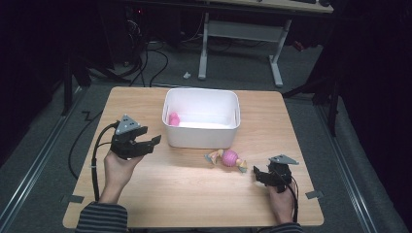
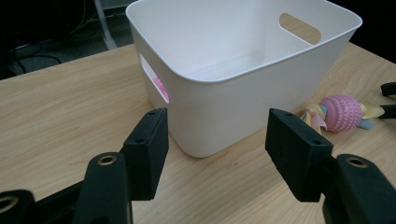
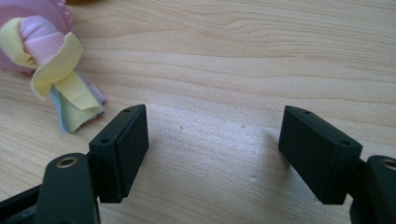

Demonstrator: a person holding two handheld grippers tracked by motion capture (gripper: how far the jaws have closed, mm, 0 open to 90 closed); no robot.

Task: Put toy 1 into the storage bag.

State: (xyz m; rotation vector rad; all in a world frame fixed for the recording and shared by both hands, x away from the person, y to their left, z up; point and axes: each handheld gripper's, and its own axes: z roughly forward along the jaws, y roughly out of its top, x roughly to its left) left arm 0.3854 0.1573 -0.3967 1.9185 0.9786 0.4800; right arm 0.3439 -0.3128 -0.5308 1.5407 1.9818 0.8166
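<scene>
1. A wooden surface is seen from above, with dark floor around it.
2. A white bin is stood upright at the far middle of the surface; oval handle slots are cut into its end walls.
3. The left tongs are held just beside the bin's near left corner, apart from it, pointing toward it. In the left gripper view the jaws are seen open with nothing between the pads, and the bin's corner is framed in the gap behind them.
4. The right tongs are held low over the surface at the near right. The jaws are seen spread wide and empty in the right gripper view, with bare wood between them.
5. A pink ball toy with pastel cloth tails is laid on the surface in front of the bin, just beside the right tongs and not touched by them.
6. A small pink toy is lying inside the bin against its left wall.
</scene>
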